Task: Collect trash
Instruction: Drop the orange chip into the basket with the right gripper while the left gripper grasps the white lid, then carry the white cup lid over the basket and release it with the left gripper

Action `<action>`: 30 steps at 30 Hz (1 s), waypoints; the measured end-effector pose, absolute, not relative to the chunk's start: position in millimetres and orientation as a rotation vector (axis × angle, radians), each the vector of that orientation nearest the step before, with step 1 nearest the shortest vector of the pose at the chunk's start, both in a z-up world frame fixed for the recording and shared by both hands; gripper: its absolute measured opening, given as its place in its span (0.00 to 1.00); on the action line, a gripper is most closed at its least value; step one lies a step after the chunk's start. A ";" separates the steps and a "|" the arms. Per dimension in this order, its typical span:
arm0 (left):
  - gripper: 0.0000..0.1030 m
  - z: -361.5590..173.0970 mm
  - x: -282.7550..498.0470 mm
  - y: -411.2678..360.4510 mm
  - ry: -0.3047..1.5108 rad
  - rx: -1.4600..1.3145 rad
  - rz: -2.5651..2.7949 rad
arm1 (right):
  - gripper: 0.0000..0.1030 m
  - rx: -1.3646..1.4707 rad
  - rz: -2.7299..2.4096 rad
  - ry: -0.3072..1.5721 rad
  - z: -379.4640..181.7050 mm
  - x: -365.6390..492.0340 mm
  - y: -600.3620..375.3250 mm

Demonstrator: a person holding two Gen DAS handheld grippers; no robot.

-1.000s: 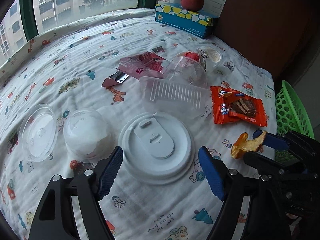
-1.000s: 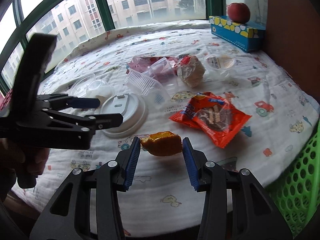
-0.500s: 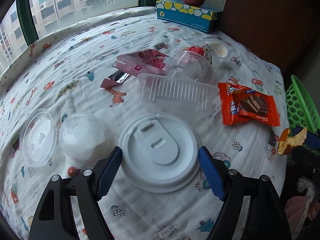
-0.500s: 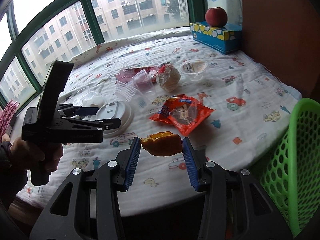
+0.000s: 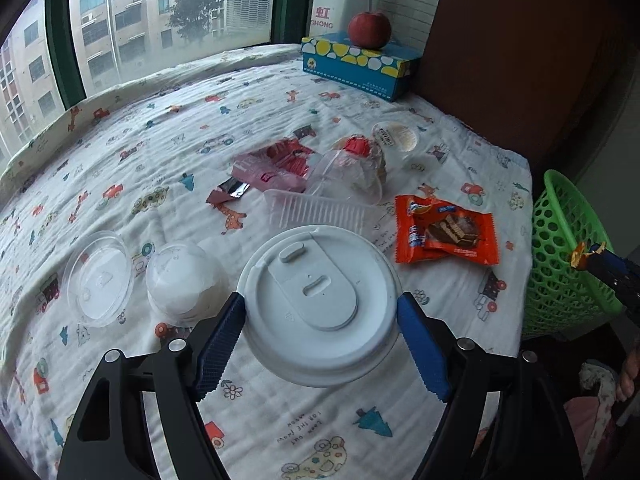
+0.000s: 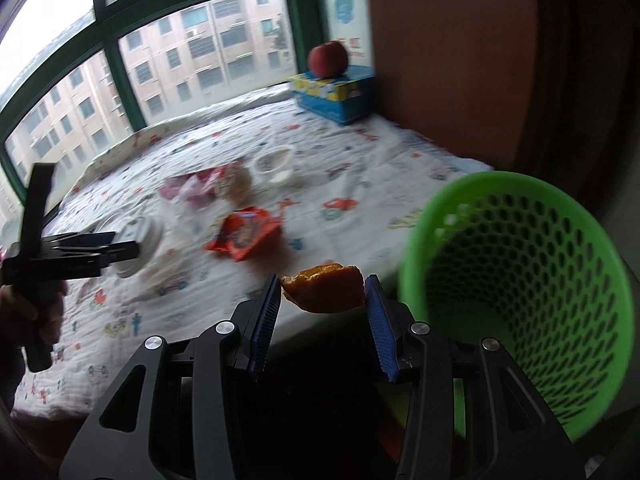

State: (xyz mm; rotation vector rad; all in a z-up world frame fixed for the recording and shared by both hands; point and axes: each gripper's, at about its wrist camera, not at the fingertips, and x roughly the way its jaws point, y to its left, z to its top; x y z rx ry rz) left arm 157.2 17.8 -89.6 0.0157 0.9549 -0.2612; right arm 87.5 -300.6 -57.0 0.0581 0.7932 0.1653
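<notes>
Left wrist view: the left gripper (image 5: 320, 340) has its blue pads pressed against opposite edges of a white cup lid (image 5: 320, 308), grasping it just above the patterned bench cloth (image 5: 160, 128). Beyond lie a clear dome lid (image 5: 182, 280), a flat clear lid (image 5: 98, 278), a ribbed clear tray (image 5: 320, 210) and an orange wafer packet (image 5: 446, 230). A green basket (image 5: 560, 264) stands off the bench's right edge. Right wrist view: the right gripper (image 6: 322, 308) is clenched on a piece of orange peel (image 6: 323, 293), held in the air past the bench edge, just left of the basket's (image 6: 520, 280) open mouth. To do this well, carry the peel fully over the rim before releasing, so it drops inside and not onto the floor.
</notes>
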 end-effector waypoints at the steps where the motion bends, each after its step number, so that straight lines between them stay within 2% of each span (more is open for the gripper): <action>1: 0.72 -85.0 155.7 13.8 0.946 0.021 -0.271 | 0.42 0.066 0.140 0.789 -56.6 86.7 -310.3; 17: 0.72 -18.5 164.4 -124.7 0.839 0.065 -0.537 | 0.44 0.094 -0.074 0.818 -66.1 71.1 -401.6; 22: 0.72 -10.2 168.6 -176.8 0.829 0.097 -0.625 | 0.51 0.112 -0.093 0.810 -66.6 64.9 -417.6; 30: 0.72 -18.7 172.4 -246.2 0.864 0.132 -0.717 | 0.73 0.110 -0.121 0.772 -63.8 52.1 -432.9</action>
